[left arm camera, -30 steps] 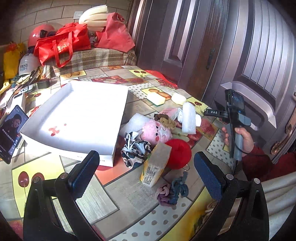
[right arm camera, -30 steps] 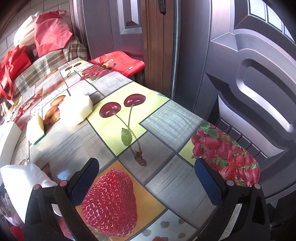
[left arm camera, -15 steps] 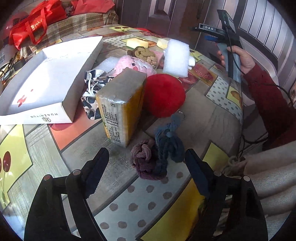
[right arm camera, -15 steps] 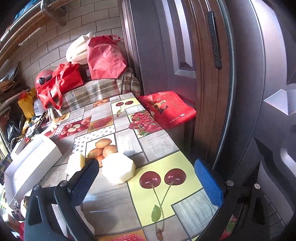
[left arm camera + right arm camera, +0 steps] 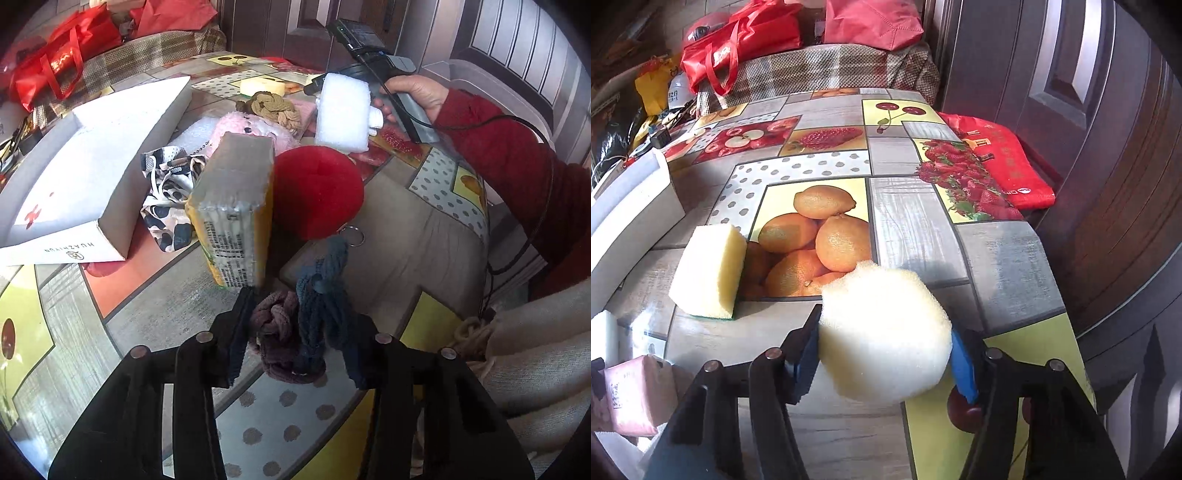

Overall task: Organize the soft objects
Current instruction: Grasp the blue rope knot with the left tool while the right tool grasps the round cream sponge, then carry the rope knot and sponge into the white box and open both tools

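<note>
My left gripper (image 5: 295, 332) is shut on the braided yarn charm (image 5: 291, 332), a mauve and blue-grey knot with a key ring, on the table. Beyond it stand a yellow tissue pack (image 5: 232, 214), a red pompom (image 5: 317, 192), a spotted scrunchie (image 5: 166, 199), a pink plush (image 5: 255, 125) and a white foam block (image 5: 343, 110). My right gripper (image 5: 886, 350) is shut on a round cream sponge (image 5: 886, 332) resting on the table. A yellow rectangular sponge (image 5: 709, 269) lies to its left.
A white shallow box (image 5: 110, 221) sits at the left; its corner also shows in the right wrist view (image 5: 635, 210). A pink packet (image 5: 635, 398) lies near the right gripper. Red bags (image 5: 738, 40) are at the back. The table edge and a dark door (image 5: 1108, 184) are at the right.
My left gripper came down onto the yarn charm and closed on it. My right gripper swung toward the table, dropped to the round sponge and closed on it.
</note>
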The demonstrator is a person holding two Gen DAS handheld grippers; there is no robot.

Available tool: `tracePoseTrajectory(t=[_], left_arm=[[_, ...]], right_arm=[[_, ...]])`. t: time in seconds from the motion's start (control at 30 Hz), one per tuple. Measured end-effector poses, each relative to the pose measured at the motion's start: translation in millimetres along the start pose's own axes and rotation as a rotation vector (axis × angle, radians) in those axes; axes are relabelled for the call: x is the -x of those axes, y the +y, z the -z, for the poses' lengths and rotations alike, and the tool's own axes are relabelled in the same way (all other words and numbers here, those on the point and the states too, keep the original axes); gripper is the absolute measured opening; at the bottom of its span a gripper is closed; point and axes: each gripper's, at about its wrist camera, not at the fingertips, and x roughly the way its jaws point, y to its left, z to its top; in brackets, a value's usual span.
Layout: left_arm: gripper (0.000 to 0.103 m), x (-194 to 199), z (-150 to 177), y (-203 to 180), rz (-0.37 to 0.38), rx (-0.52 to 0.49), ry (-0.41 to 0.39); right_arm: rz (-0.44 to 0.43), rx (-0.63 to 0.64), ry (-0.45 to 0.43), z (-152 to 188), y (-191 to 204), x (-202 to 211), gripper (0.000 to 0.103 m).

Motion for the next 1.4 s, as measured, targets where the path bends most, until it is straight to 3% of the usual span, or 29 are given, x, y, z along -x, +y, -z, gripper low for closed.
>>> tracePoseTrajectory(t=[0.1, 0.17, 0.33, 0.5, 0.7, 0.8, 0.9, 1.17, 1.4], left_arm=[[0.027, 3, 4, 6, 0.009, 0.024, -0.018], [0.027, 5, 7, 4, 0.004, 0.023, -0.024], [0.027, 14, 14, 11, -0.017, 0.048, -0.059], [0.027, 39, 14, 33, -0.074, 0.129, -0.185], [0.027, 68, 13, 58, -0.214, 0.196, -0.342], [0.027, 80, 9, 71, -0.279, 0.231, -0.447], [0.027, 83, 6, 81, -0.4, 0.23, -0.537], [0.027, 97, 10, 103, -0.546, 0.269, -0.655], [0.027, 87, 2, 132, -0.56, 0.267, -0.62]], right_arm=[[0.064, 0.033, -0.049, 7, 1, 15, 0.056], [0.063, 0.013, -0.092, 12, -1, 30, 0.056], [-0.015, -0.092, -0.257, 24, -6, 86, 0.056], [-0.117, -0.134, -0.381, 41, 12, 128, 0.056], [-0.228, -0.212, -0.413, 58, 29, 137, 0.056], [-0.186, -0.211, -0.48, 70, 45, 143, 0.057], [-0.197, -0.195, -0.516, 81, 62, 145, 0.057], [-0.274, -0.16, -0.578, 87, 104, 153, 0.057], [-0.422, -0.021, -0.574, 87, 178, 159, 0.057]])
